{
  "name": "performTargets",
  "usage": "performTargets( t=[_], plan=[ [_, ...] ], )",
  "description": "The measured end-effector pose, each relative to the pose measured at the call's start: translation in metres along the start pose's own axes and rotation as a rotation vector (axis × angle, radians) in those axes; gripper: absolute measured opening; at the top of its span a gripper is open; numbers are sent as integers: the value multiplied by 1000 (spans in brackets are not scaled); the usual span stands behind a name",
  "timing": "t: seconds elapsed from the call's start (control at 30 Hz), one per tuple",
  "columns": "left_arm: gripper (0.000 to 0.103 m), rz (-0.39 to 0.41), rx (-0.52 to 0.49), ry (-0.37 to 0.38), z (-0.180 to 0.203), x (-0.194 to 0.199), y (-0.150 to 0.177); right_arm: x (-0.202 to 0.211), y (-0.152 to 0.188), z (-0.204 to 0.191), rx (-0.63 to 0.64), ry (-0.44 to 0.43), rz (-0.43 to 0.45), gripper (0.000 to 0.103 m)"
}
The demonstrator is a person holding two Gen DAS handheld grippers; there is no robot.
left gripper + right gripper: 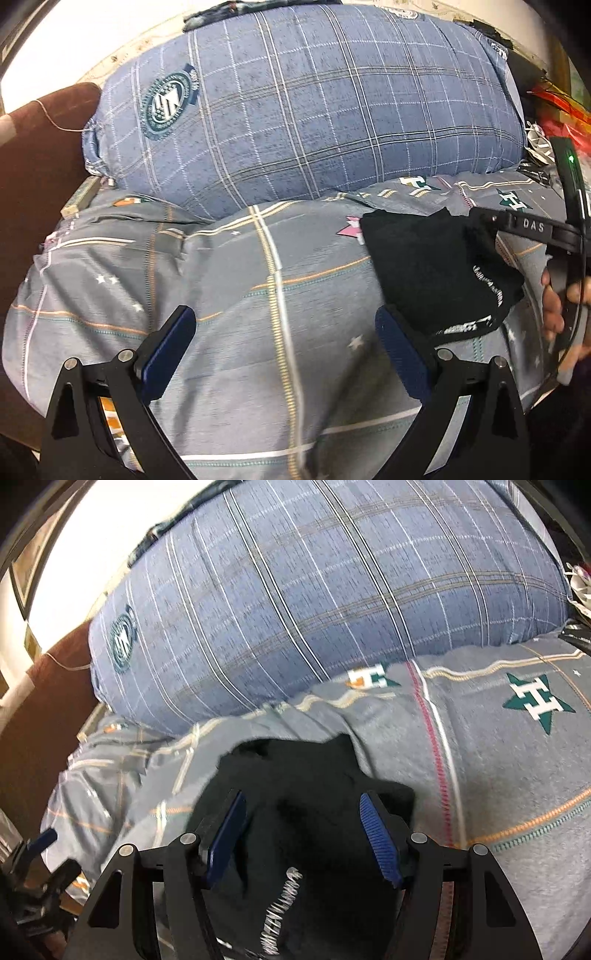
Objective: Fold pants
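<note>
On a bed (229,332) spread with a grey patterned sheet, against a big blue plaid pillow (314,122), I work on a pair of black pants (314,849). They lie in a compact bundle near the sheet's middle, white lettering showing on one edge, so I judge the folding well along, perhaps at a last fold or tidy-up.

My right gripper (303,834) hangs directly over the bundle, jaws apart, one blue pad on each side of the cloth and closing on nothing; whether the pads touch the fabric I cannot tell.

My left gripper (284,354) waits beside the bundle over bare sheet, jaws wide apart and empty, its right pad just beside the pants' edge.

Next, as I read it, my right gripper needs to pinch a clean edge, not the whole wad, while my left steadies the stack so the layers do not slide.
</note>
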State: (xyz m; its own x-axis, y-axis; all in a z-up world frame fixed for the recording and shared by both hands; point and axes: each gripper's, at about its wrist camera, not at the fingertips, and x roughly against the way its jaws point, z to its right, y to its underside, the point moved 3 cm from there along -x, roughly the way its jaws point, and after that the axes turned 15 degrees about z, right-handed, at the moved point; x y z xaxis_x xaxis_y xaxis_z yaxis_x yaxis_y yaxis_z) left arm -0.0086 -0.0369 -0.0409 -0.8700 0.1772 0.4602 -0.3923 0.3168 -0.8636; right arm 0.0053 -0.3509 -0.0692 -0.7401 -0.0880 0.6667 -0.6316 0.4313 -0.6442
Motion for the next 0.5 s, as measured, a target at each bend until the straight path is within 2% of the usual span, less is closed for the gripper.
performTargets(
  t=[0.27,0.5],
  plan=[
    [99,9,15,22,-19,-4,12,16,12,5,-10,46,53,66],
    [99,17,75,34,-35,-3,14,28,14,21,-56,83,64,67]
  ],
)
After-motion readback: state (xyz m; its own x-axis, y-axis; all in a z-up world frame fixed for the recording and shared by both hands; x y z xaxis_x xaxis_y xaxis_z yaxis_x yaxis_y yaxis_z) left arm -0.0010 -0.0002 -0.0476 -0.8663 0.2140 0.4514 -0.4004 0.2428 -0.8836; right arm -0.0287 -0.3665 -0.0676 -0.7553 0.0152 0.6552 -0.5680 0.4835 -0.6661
